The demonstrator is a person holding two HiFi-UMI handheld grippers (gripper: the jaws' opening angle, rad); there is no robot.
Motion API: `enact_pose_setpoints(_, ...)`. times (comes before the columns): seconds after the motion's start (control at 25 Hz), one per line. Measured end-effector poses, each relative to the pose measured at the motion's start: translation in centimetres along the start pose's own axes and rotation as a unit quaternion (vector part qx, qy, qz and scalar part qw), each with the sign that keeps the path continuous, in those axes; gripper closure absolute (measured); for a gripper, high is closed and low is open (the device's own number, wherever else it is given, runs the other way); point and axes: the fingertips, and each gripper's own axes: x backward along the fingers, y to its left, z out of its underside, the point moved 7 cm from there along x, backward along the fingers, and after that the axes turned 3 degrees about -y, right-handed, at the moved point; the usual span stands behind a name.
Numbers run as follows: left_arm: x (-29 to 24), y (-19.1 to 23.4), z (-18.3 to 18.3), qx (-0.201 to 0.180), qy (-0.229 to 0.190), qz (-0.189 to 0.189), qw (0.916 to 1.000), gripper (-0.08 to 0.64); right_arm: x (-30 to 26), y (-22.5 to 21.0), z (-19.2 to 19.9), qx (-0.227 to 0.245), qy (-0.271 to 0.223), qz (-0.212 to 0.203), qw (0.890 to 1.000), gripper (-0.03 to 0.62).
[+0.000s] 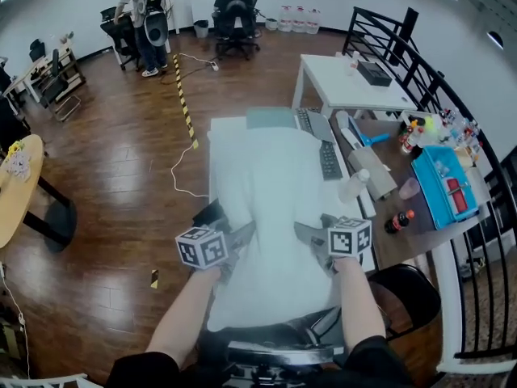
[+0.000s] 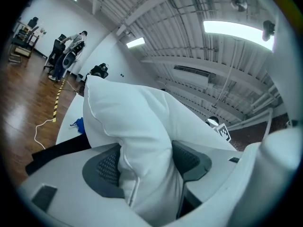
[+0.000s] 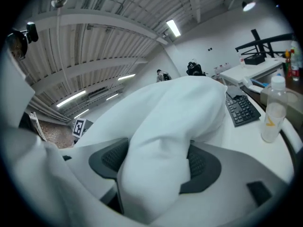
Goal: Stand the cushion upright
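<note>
left gripper (image 1: 236,239) pinching near left edge of cushion (image 1: 271,192), fabric bunched between pads. right gripper (image 1: 309,242) clamped likewise on near right edge. cushion lying lengthwise on table (image 1: 226,128), near end raised. best bet: lift both sides evenly, bite deep so fabric can't slip, pivot on far edge. watch right flank: keyboard (image 1: 329,158) and clear bottle (image 1: 353,186) just beside cushion. left table edge close, open floor beyond.
</note>
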Motion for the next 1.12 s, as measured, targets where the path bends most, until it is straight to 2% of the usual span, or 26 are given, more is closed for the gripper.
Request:
enact_pose_setpoints(0.16, 1.1, -1.3, -2.8, -0.026, -0.001, 0.03, 0.9992, 0.268, 0.7, 3.1, -0.9, 0.007, -0.033, 0.041, 0.999, 0.255)
enact_pose_setpoints(0.32, 3.3, -3.1, -6.2, -0.051, -0.012, 0.075, 0.9958, 0.268, 1.7, 8.2, -2.6, 0.031, -0.068, 0.063, 0.995, 0.255)
enact_pose_setpoints(0.48, 4.7, -5.7, -8.0, -0.079, -0.03, 0.125, 0.9885, 0.268, 4.1, 11.4, -2.8, 0.046, -0.115, 0.092, 0.988, 0.255)
enact_pose_setpoints(0.6, 4.7, -8.3, -8.0, -0.097, -0.026, 0.176, 0.9793, 0.268, 7.1, 13.4, -1.8, 0.048, -0.15, 0.131, 0.979, 0.255)
enact_pose_setpoints(0.72, 3.3, -11.6, -6.4, -0.1, -0.003, 0.242, 0.9651, 0.268, 11.5, 14.6, 0.5, 0.038, -0.184, 0.191, 0.964, 0.255)
enact_pose_setpoints(0.88, -0.7, -16.2, -2.9, -0.09, 0.041, 0.316, 0.9437, 0.268, 17.6, 13.7, 3.8, 0.007, -0.211, 0.258, 0.943, 0.255)
enact_pose_setpoints(0.96, -2.0, -19.5, -0.6, -0.087, 0.069, 0.359, 0.9269, 0.268, 21.4, 14.4, 6.3, -0.01, -0.23, 0.3, 0.926, 0.255)
enact_pose_setpoints(1.12, -3.3, -27.2, 4.2, -0.095, 0.118, 0.435, 0.8874, 0.268, 28.9, 16.9, 11.6, -0.04, -0.278, 0.369, 0.886, 0.255)
